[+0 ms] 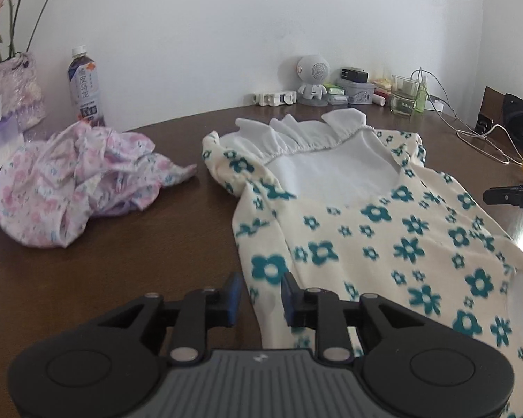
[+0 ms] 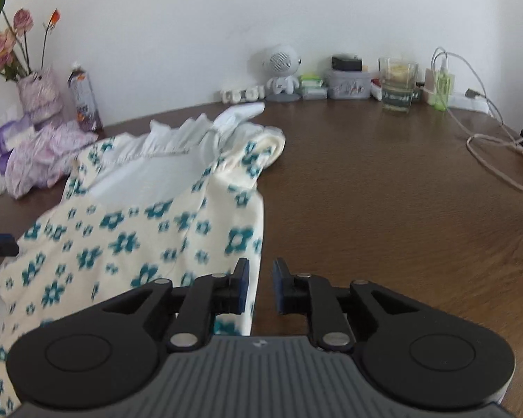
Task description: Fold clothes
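Spread face up on the brown desk (image 2: pixel 383 191): cream garment (image 1: pixel 383 237) with teal flowers, white ruffled collar (image 1: pixel 307 139) toward the wall, sleeves drawn in along the sides, body flat but not folded over. Crumpled in a heap to its left: pink floral garment (image 1: pixel 76 181), near the bottle (image 1: pixel 85 87) and vase (image 1: pixel 14 90). Risk ahead: thin, slippery-looking cloth, so a shallow pinch at a single edge likely to catch only the top layer, or to drag the whole piece across the desk and skew the fold. Risk also of uneven lift between the two sides, leaving the hem twisted; of a sweep toward the far edge nudging the glass (image 2: pixel 397 83) or snagging the cables (image 2: pixel 488 153). Left gripper (image 1: pixel 261 299): low over the near left edge of the cream garment, fingers apart with cloth showing between them, nothing clamped, aimed forward along the sleeve. Right gripper (image 2: pixel 261 287): low at the garment's right edge, fingers apart, left finger over the cloth and right finger over bare wood, holding nothing, pointed toward the wall. Both level and roughly parallel, flanking the garment.
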`<control>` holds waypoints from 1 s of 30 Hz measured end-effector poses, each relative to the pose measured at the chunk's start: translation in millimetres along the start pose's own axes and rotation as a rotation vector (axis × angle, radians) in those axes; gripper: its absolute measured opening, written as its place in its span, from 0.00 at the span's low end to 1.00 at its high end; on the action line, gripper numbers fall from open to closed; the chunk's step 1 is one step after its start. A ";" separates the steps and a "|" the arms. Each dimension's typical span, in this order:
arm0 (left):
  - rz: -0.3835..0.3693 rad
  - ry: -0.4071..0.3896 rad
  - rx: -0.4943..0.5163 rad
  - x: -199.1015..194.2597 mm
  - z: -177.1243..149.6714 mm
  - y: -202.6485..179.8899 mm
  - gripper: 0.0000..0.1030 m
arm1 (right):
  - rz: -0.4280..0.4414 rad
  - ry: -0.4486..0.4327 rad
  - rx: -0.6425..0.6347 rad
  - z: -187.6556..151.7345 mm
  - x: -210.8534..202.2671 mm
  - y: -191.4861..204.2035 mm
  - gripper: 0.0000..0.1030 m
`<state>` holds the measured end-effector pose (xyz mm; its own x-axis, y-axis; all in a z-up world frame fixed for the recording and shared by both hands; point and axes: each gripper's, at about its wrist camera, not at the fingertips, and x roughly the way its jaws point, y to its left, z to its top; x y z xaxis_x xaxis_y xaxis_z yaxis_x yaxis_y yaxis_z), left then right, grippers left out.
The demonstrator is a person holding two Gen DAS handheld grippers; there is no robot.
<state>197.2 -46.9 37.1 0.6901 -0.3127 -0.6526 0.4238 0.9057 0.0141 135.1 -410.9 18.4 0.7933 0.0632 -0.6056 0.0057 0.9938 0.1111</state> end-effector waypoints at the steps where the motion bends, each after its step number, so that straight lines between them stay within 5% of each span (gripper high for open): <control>1: -0.005 0.004 -0.010 6.3 6.7 1.6 0.25 | 0.000 -0.004 -0.005 5.9 4.9 0.1 0.27; 3: -0.008 0.010 -0.035 17.2 17.2 5.2 0.25 | 0.001 0.003 -0.021 16.4 19.2 2.7 0.37; 11: -0.042 0.060 -0.105 63.7 39.8 22.0 0.26 | 0.000 0.044 -0.075 52.9 75.2 11.6 0.37; 12: -0.044 0.055 -0.100 67.8 40.4 23.1 0.24 | -0.002 0.057 -0.076 54.5 81.5 11.9 0.34; 14: -0.033 0.048 -0.080 73.0 41.9 23.9 0.04 | 0.010 0.077 -0.070 54.8 91.2 10.4 0.14; 22: -0.049 0.027 -0.053 72.0 41.6 27.6 0.02 | 0.025 0.070 -0.063 53.4 95.9 0.0 0.06; 24: -0.078 0.019 -0.062 70.5 45.4 28.6 0.05 | 0.038 0.065 -0.042 53.9 95.2 -3.8 0.10; 28: -0.097 0.011 -0.090 76.9 56.3 28.3 0.38 | 0.067 0.030 0.015 61.9 90.6 -11.1 0.30; 30: -0.102 0.018 -0.118 85.3 61.1 30.1 0.38 | 0.067 0.032 0.041 66.4 97.1 -13.8 0.34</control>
<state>304.6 -63.8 28.2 0.6357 -0.4003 -0.6600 0.4183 0.8973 -0.1412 252.5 -424.5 10.4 0.7729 0.1331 -0.6204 -0.0214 0.9827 0.1842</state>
